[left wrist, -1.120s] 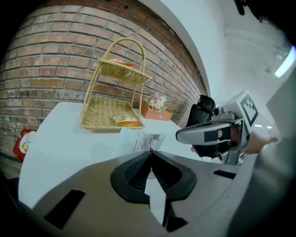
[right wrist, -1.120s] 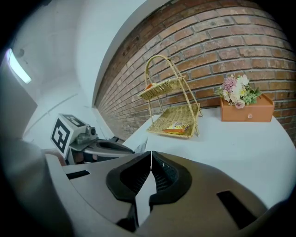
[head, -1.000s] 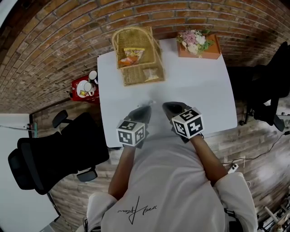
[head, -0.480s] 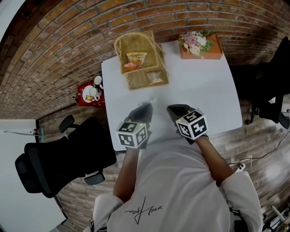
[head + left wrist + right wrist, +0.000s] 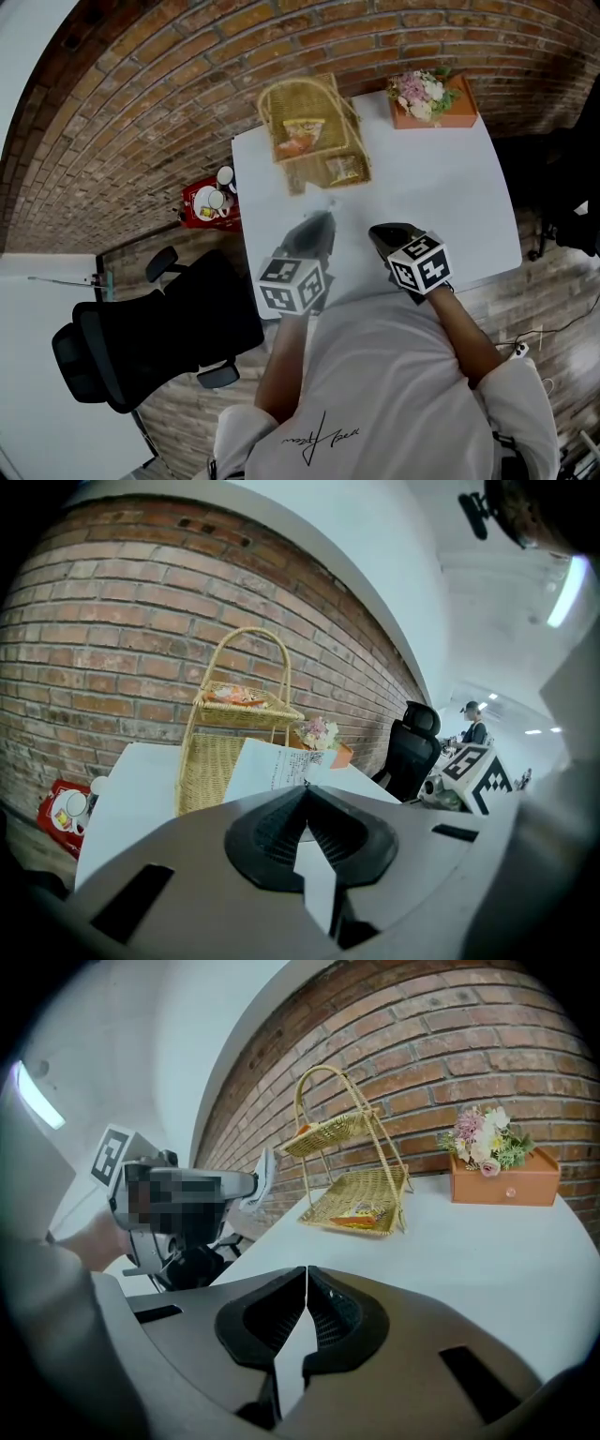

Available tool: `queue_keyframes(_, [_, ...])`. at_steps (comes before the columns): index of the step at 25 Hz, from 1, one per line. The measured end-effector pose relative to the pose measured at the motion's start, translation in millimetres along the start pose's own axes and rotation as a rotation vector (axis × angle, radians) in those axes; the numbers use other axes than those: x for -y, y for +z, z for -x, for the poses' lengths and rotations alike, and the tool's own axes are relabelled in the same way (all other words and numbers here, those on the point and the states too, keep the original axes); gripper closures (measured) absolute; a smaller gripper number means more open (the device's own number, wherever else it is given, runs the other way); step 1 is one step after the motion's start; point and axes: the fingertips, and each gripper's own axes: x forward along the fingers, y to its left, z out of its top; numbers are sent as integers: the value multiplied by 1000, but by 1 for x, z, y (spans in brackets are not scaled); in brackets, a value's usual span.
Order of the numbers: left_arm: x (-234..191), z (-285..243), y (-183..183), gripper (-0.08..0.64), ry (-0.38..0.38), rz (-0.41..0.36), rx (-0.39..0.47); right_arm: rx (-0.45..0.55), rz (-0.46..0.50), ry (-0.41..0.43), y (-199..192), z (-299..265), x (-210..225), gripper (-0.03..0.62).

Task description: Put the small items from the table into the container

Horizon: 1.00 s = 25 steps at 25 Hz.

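Observation:
My left gripper (image 5: 305, 785) is shut on a thin white packet (image 5: 272, 766) with small print, held up off the white table (image 5: 441, 197). The same packet (image 5: 265, 1177) sticks up from that gripper's tips in the right gripper view. A two-tier wicker basket (image 5: 314, 131) stands at the table's far side, ahead of the left gripper (image 5: 319, 223). An orange snack bag (image 5: 302, 137) lies in its upper tier and another packet (image 5: 345, 170) in the lower tray. My right gripper (image 5: 306, 1269) is shut with nothing between its jaws, low over the near table (image 5: 380, 232).
An orange box of flowers (image 5: 431, 98) stands at the table's far right corner. A red stand with cups (image 5: 211, 202) is on the floor left of the table. A black office chair (image 5: 159, 337) sits at the near left.
The left gripper has risen from the table with the white packet in its jaws. The right gripper has stayed where it was.

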Motion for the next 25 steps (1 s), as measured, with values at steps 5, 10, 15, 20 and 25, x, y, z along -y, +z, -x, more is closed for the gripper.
queue_keyframes(5, [-1, 3, 20, 548, 4, -25, 25, 1, -5, -2, 1, 0, 1, 569])
queue_keyframes(10, [0, 4, 42, 548, 2, -51, 57, -1, -10, 4, -1, 0, 1, 569])
queue_keyframes(15, [4, 3, 56, 548, -8, -68, 74, -11, -7, 5, -3, -1, 1, 569])
queue_keyframes(20, [3, 1, 72, 546, -13, -90, 96, 0, -21, 9, 0, 0, 2, 569])
queue_keyframes(25, [-1, -1, 88, 548, -2, -100, 124, 11, -11, 18, 3, 1, -2, 569])
